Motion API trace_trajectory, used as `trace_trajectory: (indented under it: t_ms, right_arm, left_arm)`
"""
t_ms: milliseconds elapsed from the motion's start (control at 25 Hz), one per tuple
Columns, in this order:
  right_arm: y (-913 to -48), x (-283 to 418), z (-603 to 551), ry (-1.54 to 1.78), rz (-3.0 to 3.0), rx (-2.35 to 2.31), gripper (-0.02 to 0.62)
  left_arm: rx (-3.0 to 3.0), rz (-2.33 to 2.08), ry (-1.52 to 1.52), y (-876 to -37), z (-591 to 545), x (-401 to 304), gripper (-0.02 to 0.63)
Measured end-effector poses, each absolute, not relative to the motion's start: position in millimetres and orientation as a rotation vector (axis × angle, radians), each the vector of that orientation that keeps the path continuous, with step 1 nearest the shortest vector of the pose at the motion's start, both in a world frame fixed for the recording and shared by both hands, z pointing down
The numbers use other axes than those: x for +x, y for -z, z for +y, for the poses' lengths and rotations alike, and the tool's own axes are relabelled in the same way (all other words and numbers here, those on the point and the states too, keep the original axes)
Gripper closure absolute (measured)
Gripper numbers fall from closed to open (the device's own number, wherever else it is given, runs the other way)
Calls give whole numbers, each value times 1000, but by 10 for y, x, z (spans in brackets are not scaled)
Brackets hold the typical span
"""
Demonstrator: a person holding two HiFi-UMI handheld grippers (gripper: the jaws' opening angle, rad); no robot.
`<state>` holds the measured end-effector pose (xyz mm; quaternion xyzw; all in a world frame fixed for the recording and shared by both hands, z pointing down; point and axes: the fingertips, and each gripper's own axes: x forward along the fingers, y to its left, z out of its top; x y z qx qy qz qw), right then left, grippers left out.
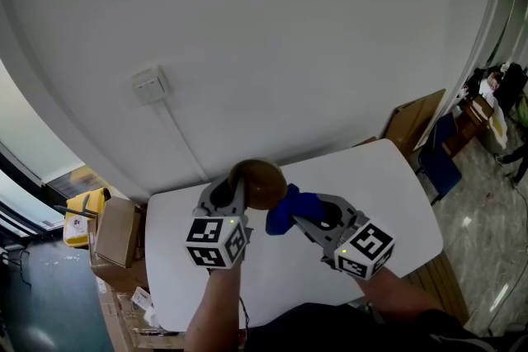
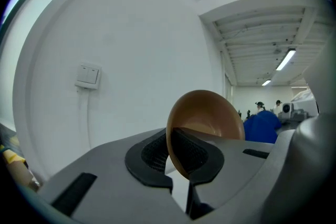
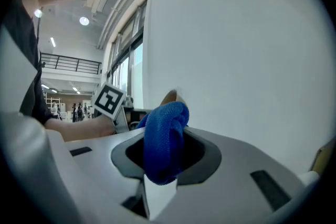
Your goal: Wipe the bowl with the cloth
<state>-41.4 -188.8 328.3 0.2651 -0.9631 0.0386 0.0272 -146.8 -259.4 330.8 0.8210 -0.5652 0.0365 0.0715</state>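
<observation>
A brown bowl point(image 1: 257, 183) hangs in the air above the white table point(image 1: 396, 185), tipped on its side. My left gripper point(image 1: 233, 195) is shut on its rim; in the left gripper view the bowl point(image 2: 207, 118) stands on edge between the jaws, its hollow facing right. My right gripper point(image 1: 302, 214) is shut on a bunched blue cloth point(image 1: 286, 210), which touches the bowl's right side. In the right gripper view the cloth point(image 3: 164, 139) fills the gap between the jaws, and a sliver of the bowl point(image 3: 170, 97) shows behind it.
A white wall with a light switch point(image 1: 149, 84) rises behind the table. Cardboard boxes point(image 1: 117, 233) and a yellow object point(image 1: 85, 210) lie on the floor at the left. A wooden board point(image 1: 414, 119) and a blue chair point(image 1: 438, 165) stand at the right.
</observation>
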Motion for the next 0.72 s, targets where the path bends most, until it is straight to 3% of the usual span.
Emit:
trace_trajectory:
  t_ms: [280,720]
  right_arm:
    - [-2816,-291,-1797,8,-3084,754,518]
    - [-3594,369,-2377,-296,-2896,1035,518]
  left_arm:
    - [2420,-1661,-149,-3570,-2614,-1464,589]
    - [2362,-1593,-271,-4019,-2771,-1456,589]
